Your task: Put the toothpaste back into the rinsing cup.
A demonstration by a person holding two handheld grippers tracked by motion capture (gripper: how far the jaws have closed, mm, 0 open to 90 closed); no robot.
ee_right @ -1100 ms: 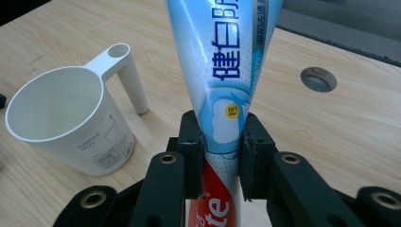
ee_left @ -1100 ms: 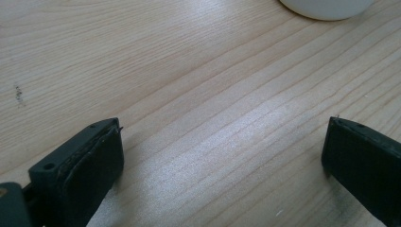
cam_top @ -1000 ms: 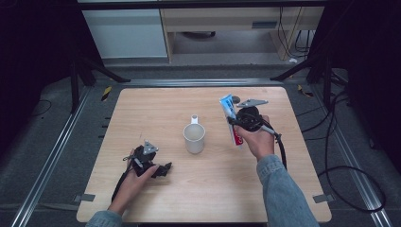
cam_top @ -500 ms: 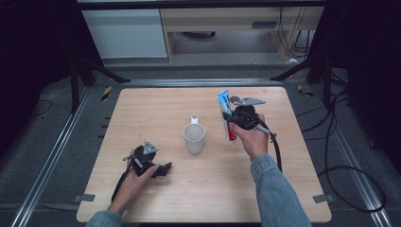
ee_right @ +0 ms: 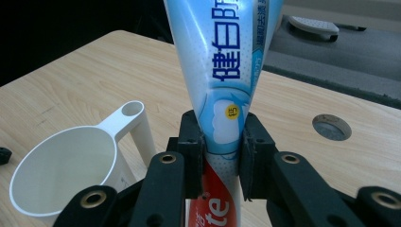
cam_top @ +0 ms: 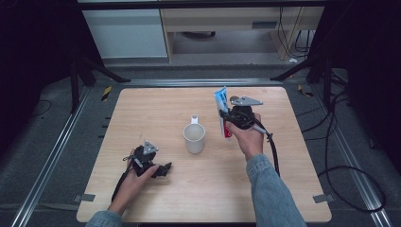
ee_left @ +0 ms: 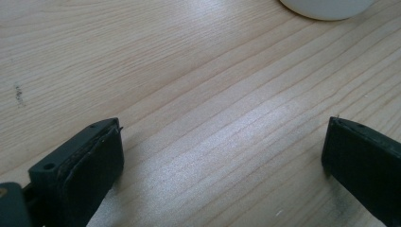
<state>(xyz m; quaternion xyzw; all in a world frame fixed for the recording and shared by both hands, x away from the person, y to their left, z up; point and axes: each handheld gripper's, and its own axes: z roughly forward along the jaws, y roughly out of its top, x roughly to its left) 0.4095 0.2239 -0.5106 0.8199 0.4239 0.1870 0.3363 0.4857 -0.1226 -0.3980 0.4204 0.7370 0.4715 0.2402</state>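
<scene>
While the right gripper (cam_top: 226, 120) pinches a blue, white and red toothpaste tube (cam_top: 222, 111) between its jaws, the tube stands nearly upright above the far right part of the wooden table (cam_top: 142, 109), just right of the white cup (cam_top: 194, 138) that sits near the middle with its handle toward the far side. Over at the near left, the left gripper (cam_top: 163, 170) rests on the tabletop under the person's hand, its jaws spread wide with only bare wood between them, well apart from the cup.
</scene>
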